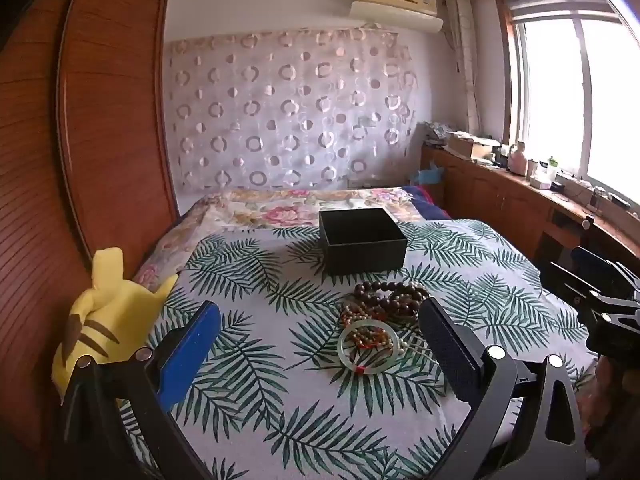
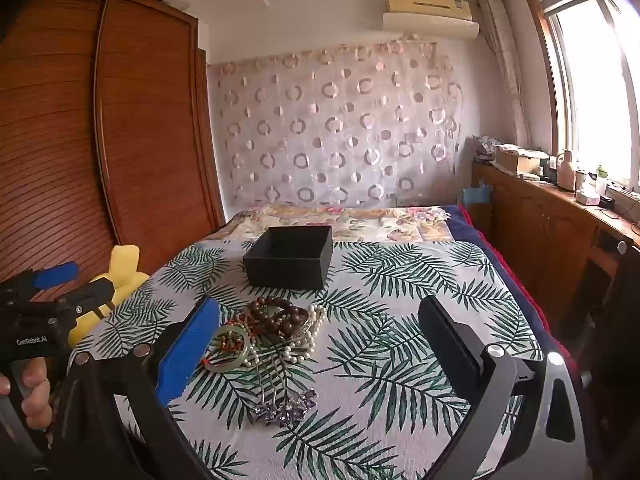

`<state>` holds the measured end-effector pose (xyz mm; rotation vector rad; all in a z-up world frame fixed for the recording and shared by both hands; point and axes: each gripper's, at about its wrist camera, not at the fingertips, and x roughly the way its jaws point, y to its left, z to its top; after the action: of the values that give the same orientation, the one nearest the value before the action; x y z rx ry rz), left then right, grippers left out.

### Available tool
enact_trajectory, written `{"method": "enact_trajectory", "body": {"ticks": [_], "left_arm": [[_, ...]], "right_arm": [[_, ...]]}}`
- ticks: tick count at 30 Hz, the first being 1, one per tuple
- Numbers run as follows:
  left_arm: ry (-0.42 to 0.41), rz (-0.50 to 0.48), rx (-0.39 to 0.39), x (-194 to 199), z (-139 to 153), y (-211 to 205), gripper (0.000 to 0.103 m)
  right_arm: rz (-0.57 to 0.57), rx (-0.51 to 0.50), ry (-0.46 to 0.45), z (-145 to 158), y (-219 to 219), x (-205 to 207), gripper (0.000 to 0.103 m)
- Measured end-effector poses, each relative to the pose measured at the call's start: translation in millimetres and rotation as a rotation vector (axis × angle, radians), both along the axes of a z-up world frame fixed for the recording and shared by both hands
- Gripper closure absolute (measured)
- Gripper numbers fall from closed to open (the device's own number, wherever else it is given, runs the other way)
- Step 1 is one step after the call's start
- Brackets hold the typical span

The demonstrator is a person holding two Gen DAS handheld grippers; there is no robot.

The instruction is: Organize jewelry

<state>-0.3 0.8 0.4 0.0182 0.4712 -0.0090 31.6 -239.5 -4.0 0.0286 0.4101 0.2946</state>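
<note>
Sitting tangled on the bed (image 1: 248, 344), the jewelry pile (image 1: 380, 320) is being hovered over by both hand-held grippers, left (image 1: 320, 344) and right (image 2: 320, 344), jaws spread wide, nothing held, black box (image 1: 362, 240) just behind.

My left tongs (image 1: 320, 332) and my right tongs (image 2: 320, 332) each have one blue finger and one black. The bedspread (image 1: 248, 280) is white with green palm fronds; beyond it lies a pink floral quilt (image 1: 280, 208). The open box (image 1: 362, 242) is black. In the pile, the wooden bead bracelets (image 1: 394, 298) are dark brown, the bangle (image 1: 370, 346) pale green, the pearl strand (image 2: 310, 334) white, the flower hairpins (image 2: 286, 404) purple. The plush toy (image 1: 104, 320) is yellow with brown stripes.
</note>
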Motion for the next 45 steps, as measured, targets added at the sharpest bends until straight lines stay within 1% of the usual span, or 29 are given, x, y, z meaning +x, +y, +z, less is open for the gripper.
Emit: {"method": "enact_trajectory", "body": {"ticks": [18,24,26,41,45], "left_arm": [[-0.005,-0.001,0.000,0,0,0,0.007],[-0.008,-0.001,0.002,2,3,0,0.007],[-0.009,0.000,0.004,3,8,1,0.007],[-0.017,0.000,0.003,2,9,1,0.007],[-0.025,0.000,0.001,-3,16,-2,0.007]], "right_arm": [[0.001,0.000,0.003,-1,2,0,0.002],[0.000,0.000,0.001,-2,4,-1,0.002],[0.001,0.000,0.001,-2,4,-1,0.002],[0.001,-0.001,0.002,-1,3,-1,0.002],[0.002,-0.002,0.001,-1,3,-1,0.002]]}}
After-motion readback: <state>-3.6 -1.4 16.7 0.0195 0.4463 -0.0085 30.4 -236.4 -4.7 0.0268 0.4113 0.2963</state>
